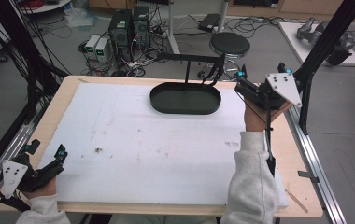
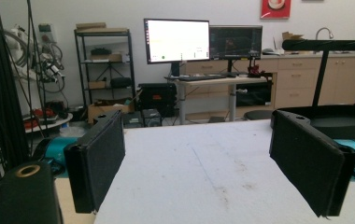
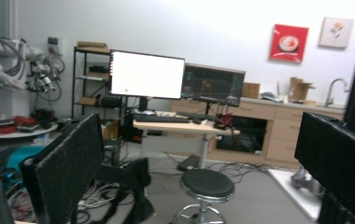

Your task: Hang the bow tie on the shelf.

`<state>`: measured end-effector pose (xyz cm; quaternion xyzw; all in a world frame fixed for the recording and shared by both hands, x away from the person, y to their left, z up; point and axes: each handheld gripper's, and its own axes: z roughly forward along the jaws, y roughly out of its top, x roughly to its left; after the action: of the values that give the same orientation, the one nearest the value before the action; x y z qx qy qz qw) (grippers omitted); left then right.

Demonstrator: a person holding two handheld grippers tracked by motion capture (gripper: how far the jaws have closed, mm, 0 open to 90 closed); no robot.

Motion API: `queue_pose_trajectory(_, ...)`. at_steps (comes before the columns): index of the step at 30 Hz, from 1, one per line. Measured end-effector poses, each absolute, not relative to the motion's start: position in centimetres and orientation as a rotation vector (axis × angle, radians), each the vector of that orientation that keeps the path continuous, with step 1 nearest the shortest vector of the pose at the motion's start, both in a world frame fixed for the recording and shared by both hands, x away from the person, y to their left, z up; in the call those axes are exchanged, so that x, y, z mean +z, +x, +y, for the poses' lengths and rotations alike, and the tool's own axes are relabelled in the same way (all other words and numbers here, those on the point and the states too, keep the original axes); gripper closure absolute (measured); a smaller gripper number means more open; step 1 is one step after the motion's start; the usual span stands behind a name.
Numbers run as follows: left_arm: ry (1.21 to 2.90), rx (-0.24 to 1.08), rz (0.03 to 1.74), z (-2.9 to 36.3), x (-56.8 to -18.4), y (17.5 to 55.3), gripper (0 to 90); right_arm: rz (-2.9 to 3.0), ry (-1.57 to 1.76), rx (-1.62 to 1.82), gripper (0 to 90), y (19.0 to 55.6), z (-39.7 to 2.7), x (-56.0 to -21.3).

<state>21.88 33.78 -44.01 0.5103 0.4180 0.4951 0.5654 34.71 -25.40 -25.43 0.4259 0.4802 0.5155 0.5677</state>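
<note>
A black oval tray [image 1: 185, 99] lies empty at the far middle of the white foam board [image 1: 133, 144]; a thin black post with a crossbar [image 1: 190, 57] rises behind it. My left gripper [image 1: 47, 150] rests at the board's near left corner, open, with nothing between its jaws. From the left gripper view [image 2: 208, 163] the bare board [image 2: 199, 172] runs ahead to the tray [image 2: 348, 125] at far right. A hand holds my right gripper [image 1: 259, 77] up at the table's far right, beside the tray. It is open and empty, and the right gripper view [image 3: 203, 172] looks out into the room.
The wooden table [image 1: 297, 154] edges the board. A black frame post [image 1: 325, 42] stands close to the right gripper. Behind the table are a round black stool [image 1: 230, 44], computer towers [image 1: 129, 25] and floor cables. Desks with monitors [image 3: 146, 74] stand farther back.
</note>
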Motion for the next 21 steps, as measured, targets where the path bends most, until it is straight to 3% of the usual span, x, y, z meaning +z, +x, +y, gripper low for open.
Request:
queue_pose_trajectory(8,1.204,1.17,0.971,33.7,-43.9,21.7,18.4,1.074,1.057,1.212,0.7,30.6,-27.4,-27.5)
queue_pose_trajectory(21,1.222,1.165,0.957,33.4,-43.9,21.7,18.4,1.101,1.194,1.169,0.8,27.2,-30.8,-34.1)
